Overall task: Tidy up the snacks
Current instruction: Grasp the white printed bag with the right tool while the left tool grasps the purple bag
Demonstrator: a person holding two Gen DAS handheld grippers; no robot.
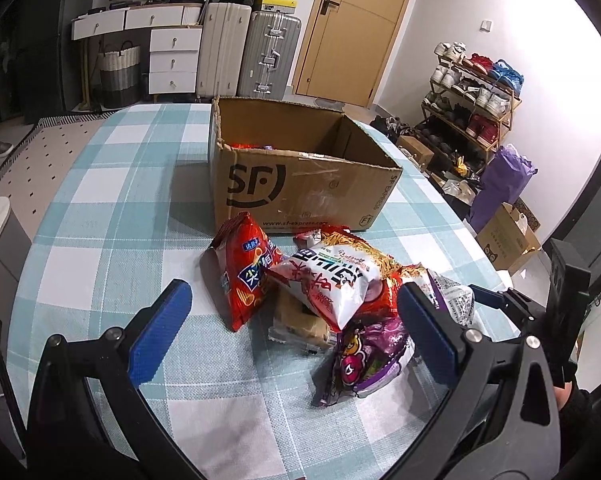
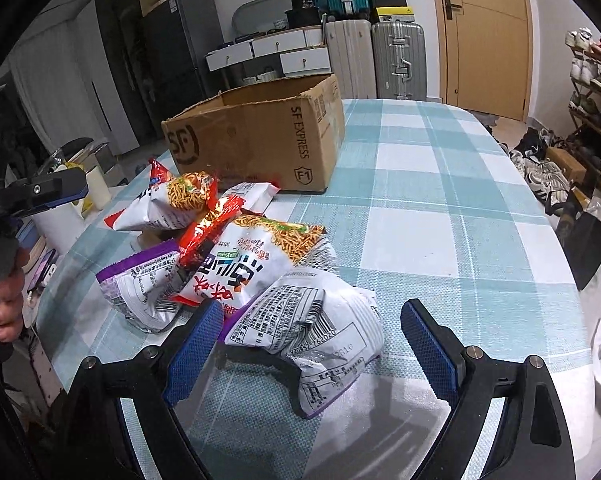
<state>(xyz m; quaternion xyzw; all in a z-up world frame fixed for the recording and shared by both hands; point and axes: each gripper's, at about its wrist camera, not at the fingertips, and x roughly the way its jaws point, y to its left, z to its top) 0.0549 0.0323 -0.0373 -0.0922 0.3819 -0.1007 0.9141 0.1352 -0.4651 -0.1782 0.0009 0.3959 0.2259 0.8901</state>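
Observation:
A heap of snack bags lies on the checked tablecloth (image 1: 112, 208) in front of an open cardboard box (image 1: 300, 184). It holds a red chip bag (image 1: 246, 276), a white noodle-snack bag (image 1: 332, 280) and a purple bag (image 1: 364, 360). My left gripper (image 1: 294, 324) hovers open over the heap's near side, gripping nothing. In the right wrist view, my right gripper (image 2: 312, 340) is open around a crumpled white-and-purple bag (image 2: 312, 328). Its left pad is close beside the bag and its right pad stands apart. Red packets (image 1: 252, 146) show inside the box.
The table's rounded edge drops off on the right (image 2: 560, 220), with a shoe rack (image 1: 472, 100) and floor clutter beyond. Suitcases (image 1: 248, 52), white drawers and a door stand behind the box. The other gripper (image 2: 48, 192) and a hand (image 2: 8, 300) sit at the far left.

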